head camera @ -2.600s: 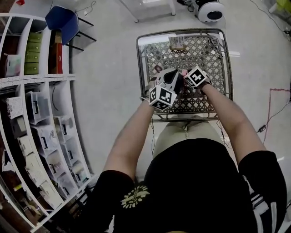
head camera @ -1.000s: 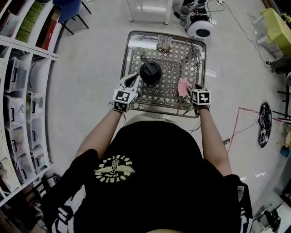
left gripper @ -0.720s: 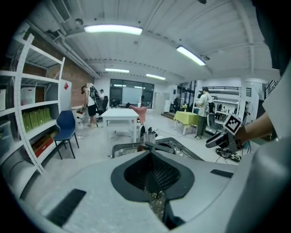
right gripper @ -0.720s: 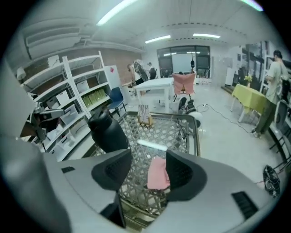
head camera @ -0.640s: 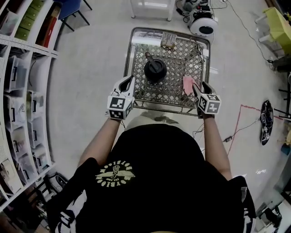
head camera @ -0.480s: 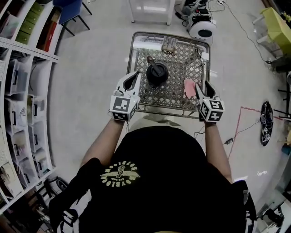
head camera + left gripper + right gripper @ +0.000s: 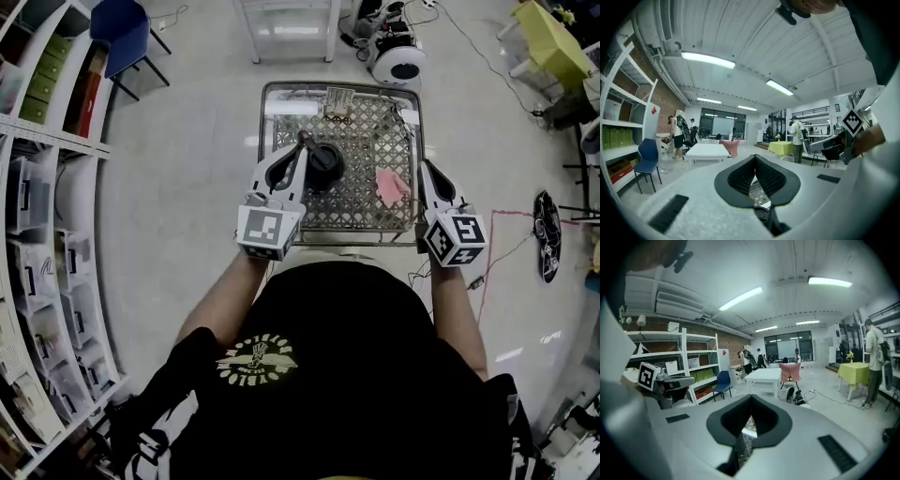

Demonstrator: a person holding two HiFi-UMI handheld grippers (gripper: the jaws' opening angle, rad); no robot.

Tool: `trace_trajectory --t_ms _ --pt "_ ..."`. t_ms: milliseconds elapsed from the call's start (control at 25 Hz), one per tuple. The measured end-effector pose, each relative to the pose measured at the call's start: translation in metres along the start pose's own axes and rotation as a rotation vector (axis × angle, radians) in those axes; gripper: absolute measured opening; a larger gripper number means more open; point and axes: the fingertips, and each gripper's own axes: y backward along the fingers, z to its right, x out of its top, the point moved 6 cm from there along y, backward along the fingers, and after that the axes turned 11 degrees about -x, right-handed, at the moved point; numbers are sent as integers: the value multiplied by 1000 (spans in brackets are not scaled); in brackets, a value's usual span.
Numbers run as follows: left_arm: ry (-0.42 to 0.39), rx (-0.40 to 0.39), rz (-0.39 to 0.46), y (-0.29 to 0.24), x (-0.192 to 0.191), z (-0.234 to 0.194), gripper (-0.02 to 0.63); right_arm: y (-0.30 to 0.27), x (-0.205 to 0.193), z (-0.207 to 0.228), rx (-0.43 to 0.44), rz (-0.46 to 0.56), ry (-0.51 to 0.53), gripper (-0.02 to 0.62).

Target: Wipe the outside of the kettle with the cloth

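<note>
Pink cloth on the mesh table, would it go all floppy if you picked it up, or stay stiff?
Probably floppy: the pink cloth lies flat and rumpled, with uneven edges, on the mesh table. It likely weighs little, since it looks thin. It might snag on the open mesh rather than slide.

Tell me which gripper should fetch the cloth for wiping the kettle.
Right, probably. The right gripper hangs just beside the pink cloth on the lattice table; the left gripper is over by the black kettle. Both are shut, empty.
</note>
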Motion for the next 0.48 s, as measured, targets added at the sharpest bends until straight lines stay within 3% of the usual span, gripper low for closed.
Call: trace_trajectory --t_ms 240,480 --pt "-71 -121 17 -6 21 11 6 14 21 -22 3 45 42 11" --pt "-83 -147 12 -9 25 11 6 21 16 -32 -11 53 52 11"
